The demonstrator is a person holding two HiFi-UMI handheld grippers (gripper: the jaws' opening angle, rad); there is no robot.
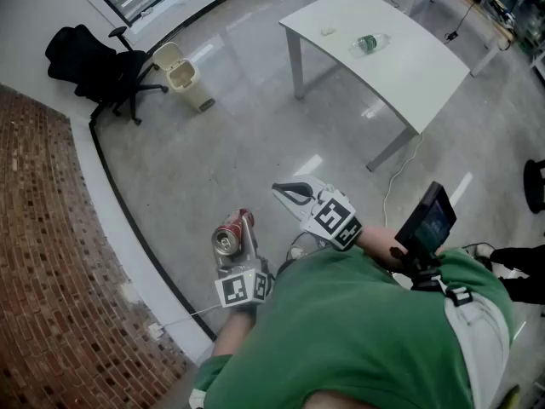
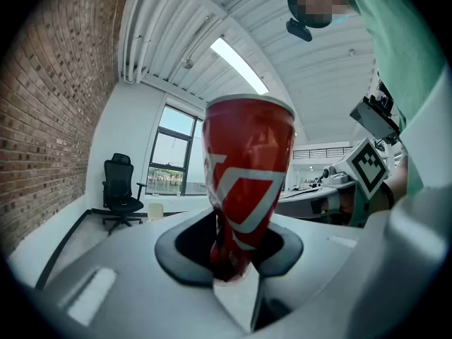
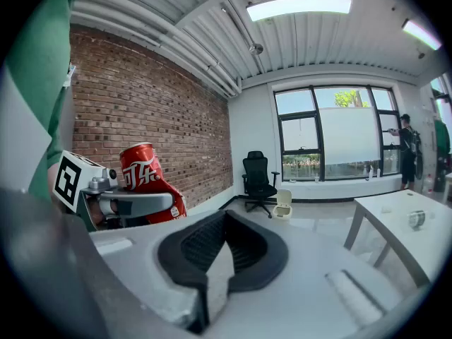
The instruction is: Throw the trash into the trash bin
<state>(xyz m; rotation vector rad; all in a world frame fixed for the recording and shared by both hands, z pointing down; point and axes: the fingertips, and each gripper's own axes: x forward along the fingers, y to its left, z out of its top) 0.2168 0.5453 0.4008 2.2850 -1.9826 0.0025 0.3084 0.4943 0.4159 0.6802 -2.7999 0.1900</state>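
Note:
A dented red soda can [image 1: 232,235] stands upright between the jaws of my left gripper [image 1: 242,261], which is shut on its lower part. In the left gripper view the can [image 2: 247,182] fills the middle, and the pads [image 2: 187,249] press on it from both sides. The right gripper view shows the same can [image 3: 145,179] at its left, held level in the air. My right gripper [image 1: 294,196] hangs just right of the can, shut, with nothing between its pads [image 3: 191,249]. The beige trash bin [image 1: 183,75] stands far off by the window wall, lid up, and the same bin [image 3: 282,205] is small in the right gripper view.
A black office chair [image 1: 94,66] stands left of the bin. A white table [image 1: 400,75] at the upper right carries a plastic bottle [image 1: 368,43] and a small white scrap [image 1: 328,31]. A brick wall [image 1: 51,254] runs along the left. A cable [image 1: 396,186] trails on the floor.

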